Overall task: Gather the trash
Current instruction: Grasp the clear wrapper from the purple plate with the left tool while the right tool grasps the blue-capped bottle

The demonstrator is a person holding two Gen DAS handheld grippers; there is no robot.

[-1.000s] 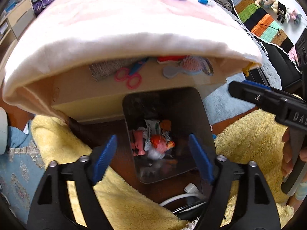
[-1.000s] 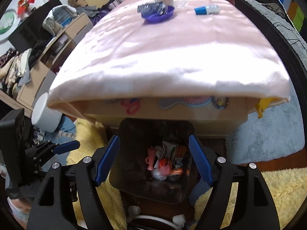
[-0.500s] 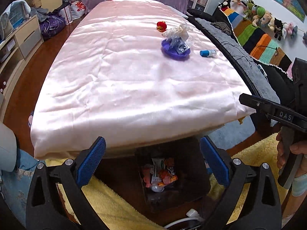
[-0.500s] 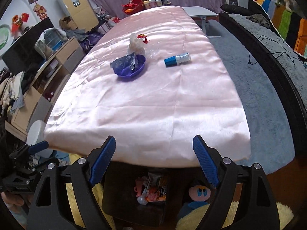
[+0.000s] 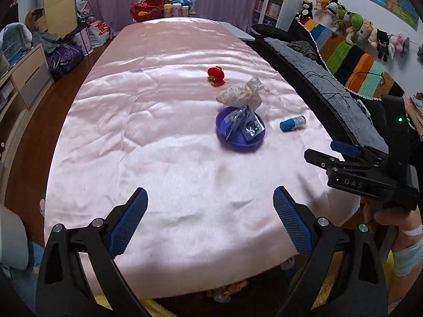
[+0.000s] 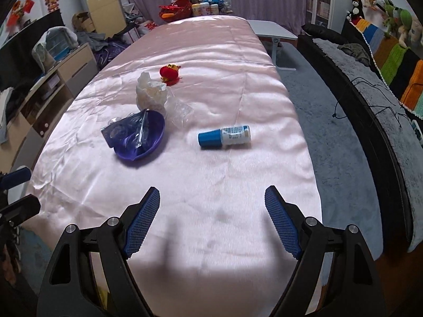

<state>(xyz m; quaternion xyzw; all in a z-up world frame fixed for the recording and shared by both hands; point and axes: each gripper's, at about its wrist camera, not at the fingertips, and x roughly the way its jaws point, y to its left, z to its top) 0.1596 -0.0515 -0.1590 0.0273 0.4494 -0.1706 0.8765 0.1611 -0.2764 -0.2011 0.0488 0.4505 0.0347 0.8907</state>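
A purple bowl holding crumpled foil wrappers sits on the pink satin tablecloth. A crumpled white plastic bag lies just behind it, with clear plastic film beside it. A blue-capped bottle lies on its side to the bowl's right. A red ornament sits farther back. My left gripper and my right gripper are open and empty above the table's near end. The right gripper also shows in the left wrist view.
A dark sofa with a striped blanket runs along the right. Drawers stand at left. Clutter is piled at the far end. Trash in the bin peeks below the table's near edge.
Both grippers have risen from over the trash bin under the table to above the tabletop. The bin has dropped almost out of view. Both stay open.
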